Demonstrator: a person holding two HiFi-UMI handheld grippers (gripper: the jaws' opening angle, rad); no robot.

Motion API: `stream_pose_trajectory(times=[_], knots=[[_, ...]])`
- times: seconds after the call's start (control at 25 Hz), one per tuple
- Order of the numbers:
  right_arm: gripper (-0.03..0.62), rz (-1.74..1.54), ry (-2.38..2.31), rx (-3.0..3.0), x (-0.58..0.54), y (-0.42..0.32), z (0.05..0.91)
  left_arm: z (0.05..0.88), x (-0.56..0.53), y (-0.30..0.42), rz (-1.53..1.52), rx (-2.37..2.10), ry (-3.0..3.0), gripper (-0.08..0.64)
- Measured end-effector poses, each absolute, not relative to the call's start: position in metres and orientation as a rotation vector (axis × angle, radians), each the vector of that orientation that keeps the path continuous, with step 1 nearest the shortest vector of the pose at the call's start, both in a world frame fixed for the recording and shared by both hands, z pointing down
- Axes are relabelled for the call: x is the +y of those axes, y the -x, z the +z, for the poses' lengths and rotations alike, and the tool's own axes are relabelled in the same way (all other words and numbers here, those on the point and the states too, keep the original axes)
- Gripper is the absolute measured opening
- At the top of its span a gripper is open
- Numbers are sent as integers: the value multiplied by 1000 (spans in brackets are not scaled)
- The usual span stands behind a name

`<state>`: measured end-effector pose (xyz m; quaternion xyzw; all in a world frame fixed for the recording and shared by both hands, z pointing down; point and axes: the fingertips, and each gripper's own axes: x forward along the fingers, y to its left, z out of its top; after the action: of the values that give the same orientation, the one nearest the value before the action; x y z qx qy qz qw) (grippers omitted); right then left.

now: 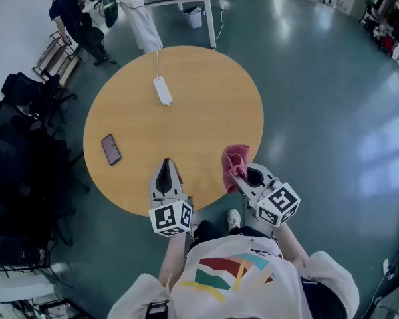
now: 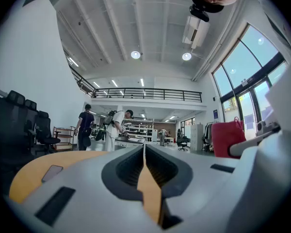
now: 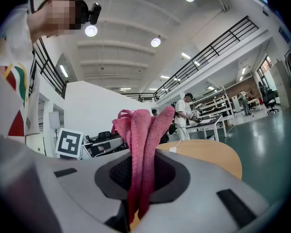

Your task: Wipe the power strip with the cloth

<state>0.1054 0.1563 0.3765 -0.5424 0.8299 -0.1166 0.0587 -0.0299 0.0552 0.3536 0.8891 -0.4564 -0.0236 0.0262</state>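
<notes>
Judged step: approach. Cloth [image 1: 235, 161] already in hand, power strip [image 1: 162, 90] not yet touched, no wiping begun. Next move, on present evidence: a carry of the cloth from the near edge of the table [image 1: 213, 105] toward its far part, then a lowering of the cloth flat onto the strip's top. Likely also a steadying press from the free side, given a light strip on a smooth top and a loose cord [image 1: 157, 62] trailing off the table's far edge.

Left to right across the table:

- Phone [image 1: 111, 149]: dark, flat on the table's left part, well apart from everything else. No part in the job.
- Left gripper [image 1: 166, 165]: over the table's near edge, held level, aimed toward the table's middle. Jaws pressed together, nothing between them, only a sliver of tabletop showing through the seam.
- Power strip: white, flat on the table's far part, left of centre, long side running away from the near edge. Well apart from both sets of fingers: ahead of the left gripper, ahead and leftward of the right.
- Right gripper [image 1: 243, 178]: at the table's near-right edge, level. Jaws pinching the pink cloth, folds bunched upright and poking out past the tips. In the right gripper view, a small white shape on the table's far side beyond the cloth, probably the power strip [image 3: 173, 149]; too small for certainty.
</notes>
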Motion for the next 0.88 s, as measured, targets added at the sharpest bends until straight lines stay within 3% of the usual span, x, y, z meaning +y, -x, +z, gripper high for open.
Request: stream_pose_trajectory(times=[0.16,0.36,0.68,0.88], knots=[[40,-346,1645,2505,143,-138,380,351,45,-2,-63,-1404,-2778,31],[40,-384,1599,2516,113,-146,391,356,4,-11,-67,-1442,-2751,138],[40,-371,1583,2584,34,-167,379,372,-91,-37,-80,-1457,-2668,156],[40,-395,1554,2682,-43,-172,383,408,-171,-49,33,-1486,-2658,231]])
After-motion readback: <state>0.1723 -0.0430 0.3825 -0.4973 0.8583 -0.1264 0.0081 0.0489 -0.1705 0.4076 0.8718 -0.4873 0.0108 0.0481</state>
